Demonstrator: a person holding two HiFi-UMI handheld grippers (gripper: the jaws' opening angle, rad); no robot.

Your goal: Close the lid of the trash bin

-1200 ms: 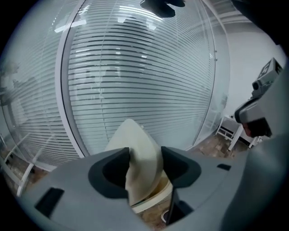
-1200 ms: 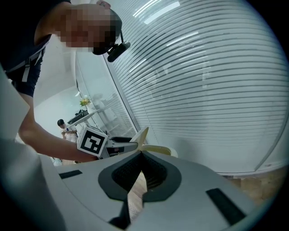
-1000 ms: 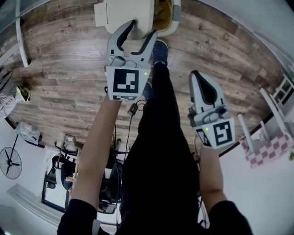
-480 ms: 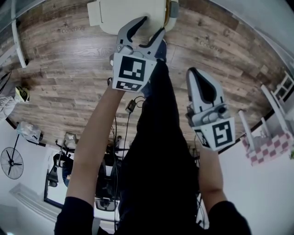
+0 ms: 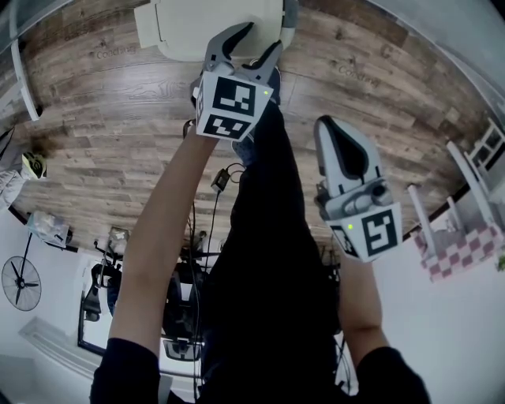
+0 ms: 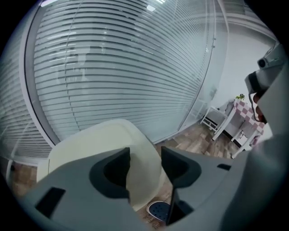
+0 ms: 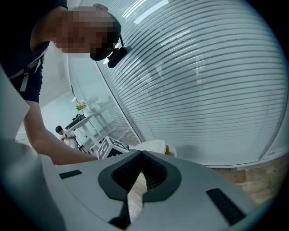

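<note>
The cream trash bin lid shows at the top of the head view, lying low over the bin, with a grey piece of the bin's rim at its right. My left gripper reaches over the lid's near right edge with its jaws open. In the left gripper view the lid fills the space beyond the left gripper, and its curved edge shows in the gap between the jaws. My right gripper hangs back to the right, shut and holding nothing. In the right gripper view the right gripper points toward the bin.
The bin stands on a wood floor against a glass wall with blinds. The person's dark trouser legs and a shoe are just before the bin. A checked table stands at the right, a fan at the left.
My left gripper has moved forward and down onto the lid, jaws still open. The bin's yellow inside, seen beside the lid earlier, no longer shows. The right gripper has stayed put.
</note>
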